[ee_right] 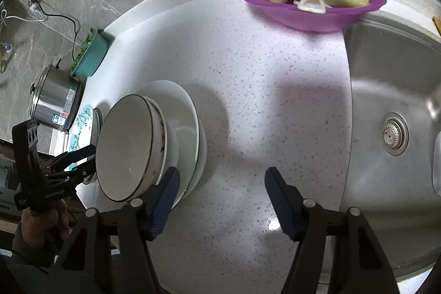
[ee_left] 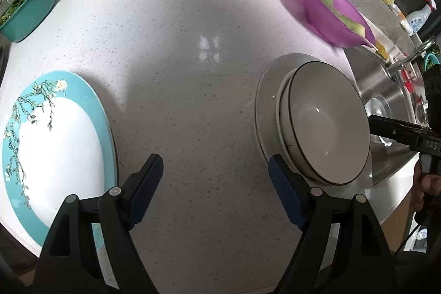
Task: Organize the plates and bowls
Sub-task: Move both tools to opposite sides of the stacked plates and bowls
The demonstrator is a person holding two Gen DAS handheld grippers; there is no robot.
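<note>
White bowls [ee_left: 328,123] sit nested upright on a white plate [ee_left: 266,101]; blue floral plate [ee_left: 55,139] lies flat, well apart left

Speckled counter [ee_left: 193,106]: teal plate [ee_left: 55,139] left, white plate [ee_left: 263,101] w/ bowls, purple bowl [ee_left: 330,15], teal tub [ee_left: 30,10] at back.

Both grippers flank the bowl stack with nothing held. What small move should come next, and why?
Probably ease both grippers inward onto the top bowl rim. The left gripper and right gripper stand open, each with one finger beside the stack on the white plate, gripping nothing.
</note>
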